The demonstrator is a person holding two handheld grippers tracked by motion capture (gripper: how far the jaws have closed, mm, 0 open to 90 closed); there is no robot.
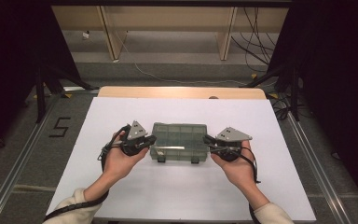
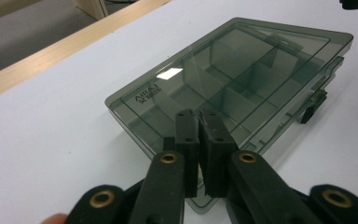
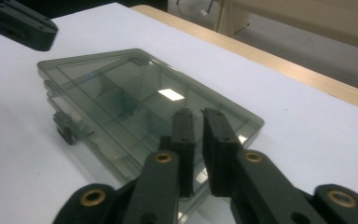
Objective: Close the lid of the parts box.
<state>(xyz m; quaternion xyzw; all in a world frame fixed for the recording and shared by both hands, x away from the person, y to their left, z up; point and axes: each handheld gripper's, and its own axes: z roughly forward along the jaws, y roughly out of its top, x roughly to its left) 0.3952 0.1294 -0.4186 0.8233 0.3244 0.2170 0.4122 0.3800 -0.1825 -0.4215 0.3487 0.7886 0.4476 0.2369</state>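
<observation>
A closed smoky clear compartment box (image 1: 179, 140) lies flat in the middle of the white table top (image 1: 121, 112), with its two black latches (image 1: 161, 159) on the side nearest me. My left gripper (image 1: 151, 139) hovers at the box's left end, jaws shut with nothing between them. My right gripper (image 1: 206, 139) is at the right end, jaws also shut and empty. In the left gripper view the jaws (image 2: 198, 114) stand over the near corner of the box (image 2: 242, 79). In the right gripper view the jaws (image 3: 198, 114) stand over the opposite corner of the box (image 3: 135, 98).
A wooden table edge (image 1: 182, 92) runs along the far side of the white top. On the floor there is a taped "5" (image 1: 59, 127) at left, with stand legs (image 1: 42, 88), cables (image 1: 256, 42) and wooden furniture legs (image 1: 114, 32) beyond.
</observation>
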